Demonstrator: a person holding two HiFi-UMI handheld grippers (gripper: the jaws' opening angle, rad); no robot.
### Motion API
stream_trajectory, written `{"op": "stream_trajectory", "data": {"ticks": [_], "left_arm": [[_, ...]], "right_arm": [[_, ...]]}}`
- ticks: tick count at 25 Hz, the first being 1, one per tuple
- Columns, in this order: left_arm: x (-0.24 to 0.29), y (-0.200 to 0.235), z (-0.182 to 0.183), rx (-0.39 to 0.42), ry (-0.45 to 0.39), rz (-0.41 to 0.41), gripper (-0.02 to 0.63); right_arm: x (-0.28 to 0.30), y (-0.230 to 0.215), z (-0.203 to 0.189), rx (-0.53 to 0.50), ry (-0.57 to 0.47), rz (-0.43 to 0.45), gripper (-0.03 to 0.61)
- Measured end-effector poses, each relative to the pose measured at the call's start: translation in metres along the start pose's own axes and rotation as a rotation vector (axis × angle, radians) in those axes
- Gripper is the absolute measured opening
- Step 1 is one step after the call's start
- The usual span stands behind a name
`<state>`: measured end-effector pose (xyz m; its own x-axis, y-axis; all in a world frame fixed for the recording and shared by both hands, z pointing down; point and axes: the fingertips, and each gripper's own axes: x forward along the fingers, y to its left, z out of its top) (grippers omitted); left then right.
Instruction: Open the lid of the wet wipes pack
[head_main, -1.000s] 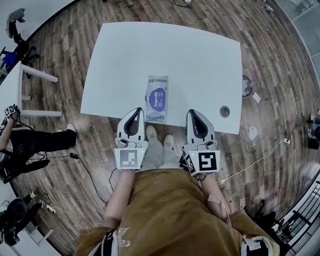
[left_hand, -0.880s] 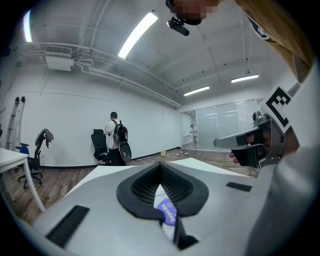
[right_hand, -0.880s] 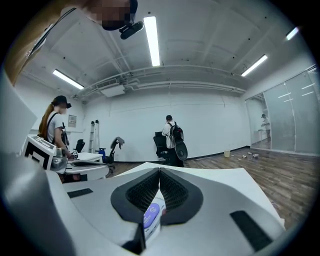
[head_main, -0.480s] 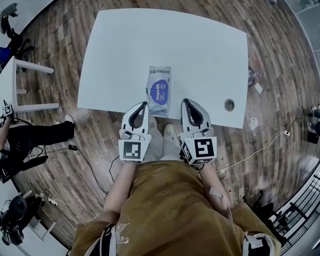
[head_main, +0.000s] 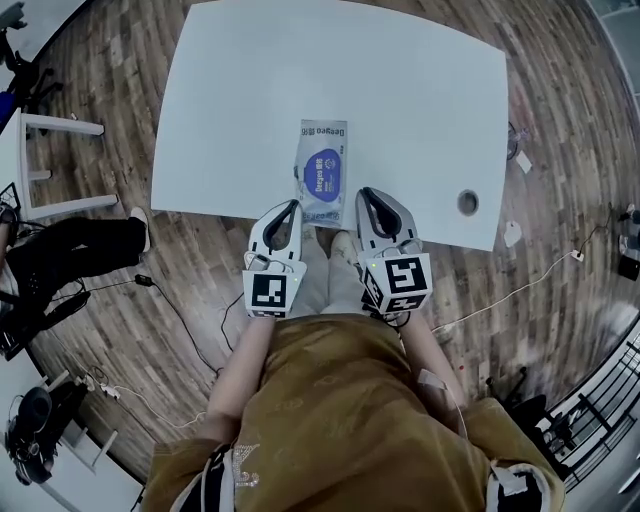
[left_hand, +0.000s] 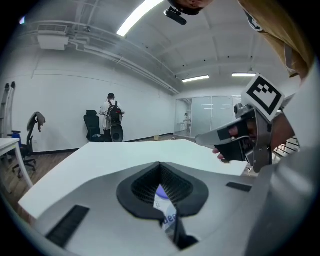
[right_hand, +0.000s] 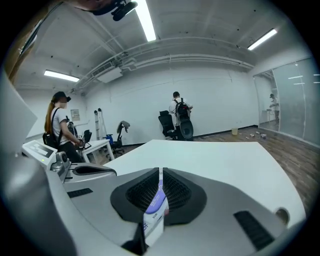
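Wet wipes pack lies flat on the white bench, close to its near edge. Its long axis runs straight away from the person, and its purple oval lid faces up at the middle, apparently shut. Which end the lid hinges at cannot be told. The left claw and right claw flank the pack's near end, each pressed together and holding nothing. The right claw's tip sits slightly farther forward, just beside the pack's right edge.

"dee…" on wipes pk
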<state>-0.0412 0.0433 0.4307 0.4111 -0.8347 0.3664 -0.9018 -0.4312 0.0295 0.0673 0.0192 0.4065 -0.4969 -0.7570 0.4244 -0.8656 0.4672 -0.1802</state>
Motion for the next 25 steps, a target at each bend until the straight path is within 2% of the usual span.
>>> {"op": "stream_trajectory", "data": {"ticks": [4, 9, 15, 25], "left_arm": [[0.006, -0.002, -0.016, -0.021, 0.036, -0.015, 0.002], [0.01, 0.003, -0.03, -0.03, 0.079, -0.022, 0.002], [0.019, -0.003, -0.06, -0.034, 0.173, -0.038, 0.002], [0.021, -0.017, -0.083, -0.061, 0.244, -0.082, 0.002]], "right_arm": [[0.01, 0.003, -0.013, -0.018, 0.049, 0.011, 0.011], [0.027, 0.008, -0.032, 0.024, 0.116, 0.025, 0.012], [0.046, 0.005, -0.054, 0.08, 0.204, 0.034, 0.012], [0.062, 0.005, -0.083, 0.149, 0.313, 0.042, 0.017]]}}
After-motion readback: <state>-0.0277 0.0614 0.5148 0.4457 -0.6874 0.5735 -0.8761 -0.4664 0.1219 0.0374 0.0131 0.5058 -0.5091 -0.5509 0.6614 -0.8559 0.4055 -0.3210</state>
